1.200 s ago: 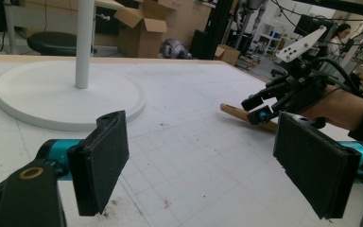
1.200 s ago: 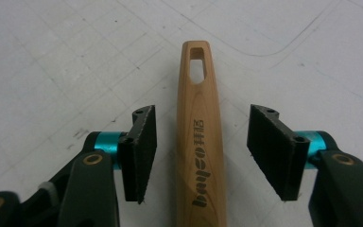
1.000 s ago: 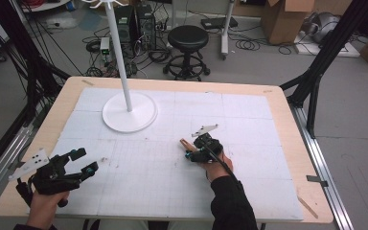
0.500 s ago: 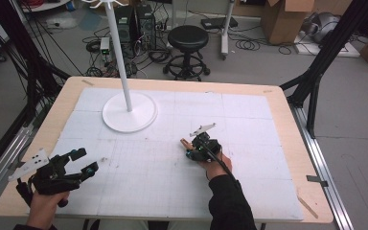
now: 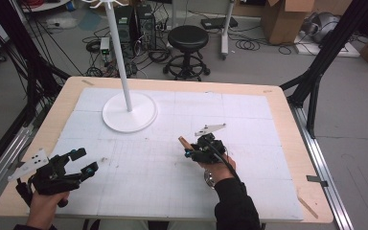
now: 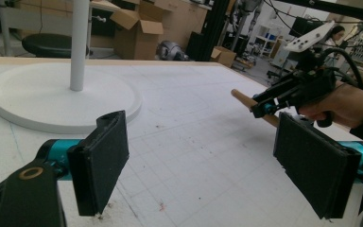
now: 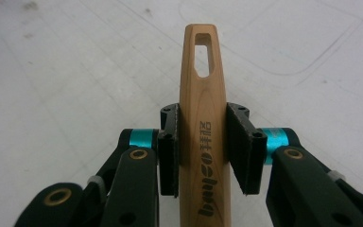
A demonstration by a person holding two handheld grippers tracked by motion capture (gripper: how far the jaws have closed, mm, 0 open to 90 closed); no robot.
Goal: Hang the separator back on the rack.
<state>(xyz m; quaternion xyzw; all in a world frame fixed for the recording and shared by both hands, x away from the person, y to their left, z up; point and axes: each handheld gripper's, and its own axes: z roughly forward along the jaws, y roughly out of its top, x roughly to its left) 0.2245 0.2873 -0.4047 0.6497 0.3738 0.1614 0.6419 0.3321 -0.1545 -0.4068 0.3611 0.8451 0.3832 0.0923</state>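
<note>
Wooden handle clamped in right gripper mid-table, left gripper agape near front-left edge.

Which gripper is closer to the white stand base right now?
Right, narrowly. The right gripper, shut on the wooden handle, sits to the lower right of the stand base. The left gripper is open near the table's front left edge, a bit farther off.

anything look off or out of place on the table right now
Nothing much stands out. The right tongs grip a wooden handle squarely, the white stand sits upright on the table, and only small dark specks dirty the mat.
</note>
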